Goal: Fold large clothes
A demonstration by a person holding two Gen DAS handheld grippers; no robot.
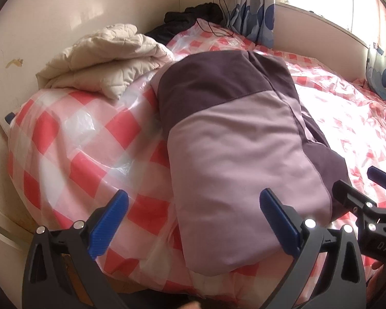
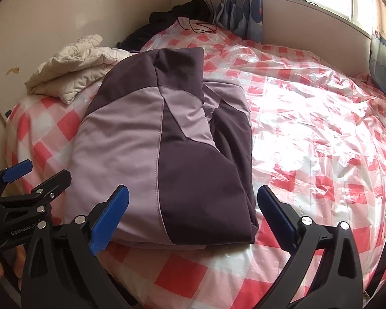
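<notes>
Left gripper (image 1: 193, 226): jaws spread wide, holding nothing; it hovers over the near end of the garment, the right-hand blue finger (image 1: 279, 225) just beside the fabric edge.
Right gripper (image 2: 193, 221): jaws likewise apart and empty, poised above the garment's near hem; whether either finger touches the cloth cannot be told.
Holder: a hand (image 2: 2, 265) shows at the lower left of the right wrist view, gripping the left tool.
Jacket (image 2: 167, 139): a large two-tone piece, pale lilac and dark purple, lying on the bed as a compact oblong, sleeves tucked in and the dark upper part turned over at the far end.
Bed cover (image 2: 308, 128): red-and-white check under glossy plastic sheeting, wrinkled on the window side.
Cream quilted garment (image 1: 103, 59): stacked near the wall, just beyond the jacket's far left corner, seemingly folded already.
Dark clothing (image 1: 193, 15): heaped at the far corner beside the curtain (image 1: 257, 7), unfolded.
Progress: judged late for this jacket; the sides appear brought in, and perhaps one last fold or a tidy-up is left. The dark heap may be the next piece.
</notes>
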